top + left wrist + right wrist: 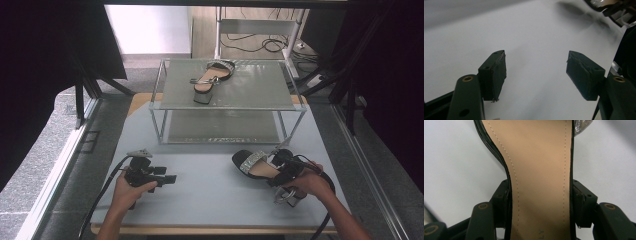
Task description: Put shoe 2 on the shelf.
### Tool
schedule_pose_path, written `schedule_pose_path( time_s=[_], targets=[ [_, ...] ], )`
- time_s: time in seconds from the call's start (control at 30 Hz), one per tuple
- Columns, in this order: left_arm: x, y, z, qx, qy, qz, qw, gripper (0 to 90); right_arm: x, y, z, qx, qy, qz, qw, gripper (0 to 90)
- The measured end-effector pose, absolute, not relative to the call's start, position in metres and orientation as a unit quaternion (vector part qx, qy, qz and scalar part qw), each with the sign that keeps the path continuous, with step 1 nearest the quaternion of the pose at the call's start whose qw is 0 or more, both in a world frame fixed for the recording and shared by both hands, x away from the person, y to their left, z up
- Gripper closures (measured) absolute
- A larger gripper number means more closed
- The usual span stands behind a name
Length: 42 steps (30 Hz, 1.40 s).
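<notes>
A black heeled sandal (pixel 252 165) with a tan insole and a glittery toe strap lies on the grey table at the front right. My right gripper (pixel 282 167) grips it across the waist of the sole. In the right gripper view both pads press the edges of the sandal's insole (pixel 539 157), with my right gripper (pixel 540 195) shut on it. A matching sandal (pixel 212 77) stands on the top level of a glass shelf rack (pixel 260 95). At the front left my left gripper (pixel 170 178) rests low over the table, open (pixel 536 70) and holding nothing.
The two-level metal and glass rack stands at the back of the grey table (pixel 210 190). Its lower level is bare. Black curtains hang at both sides, and cables lie on the floor behind the rack. A cable trails from each gripper toward the front edge.
</notes>
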State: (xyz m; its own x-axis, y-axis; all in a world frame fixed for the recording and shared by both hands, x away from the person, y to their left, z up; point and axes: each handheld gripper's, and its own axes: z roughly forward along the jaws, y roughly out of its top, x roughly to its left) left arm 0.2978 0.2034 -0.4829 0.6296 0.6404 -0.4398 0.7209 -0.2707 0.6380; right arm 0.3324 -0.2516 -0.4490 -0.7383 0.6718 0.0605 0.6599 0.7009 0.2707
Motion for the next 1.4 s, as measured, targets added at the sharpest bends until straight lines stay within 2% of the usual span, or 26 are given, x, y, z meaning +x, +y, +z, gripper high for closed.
schedule_pose_path(
  time_s=[0.6, 1.03, 1.4],
  targets=[
    [0.299, 0.206, -0.484, 0.794, 0.432, -0.045, 0.426, 32.7, 0.31, -0.261, -0.346, 0.357, 0.905, 0.229, 0.038, 42.8],
    [0.3, 0.208, -0.484, 0.795, 0.432, -0.041, 0.424, 32.7, 0.334, -0.246, -0.296, 0.352, 0.892, 0.281, 0.039, 42.8],
    [0.3, 0.21, -0.484, 0.796, 0.429, -0.043, 0.426, 32.7, 0.362, -0.231, -0.276, 0.36, 0.887, 0.286, 0.036, 42.9]
  ],
)
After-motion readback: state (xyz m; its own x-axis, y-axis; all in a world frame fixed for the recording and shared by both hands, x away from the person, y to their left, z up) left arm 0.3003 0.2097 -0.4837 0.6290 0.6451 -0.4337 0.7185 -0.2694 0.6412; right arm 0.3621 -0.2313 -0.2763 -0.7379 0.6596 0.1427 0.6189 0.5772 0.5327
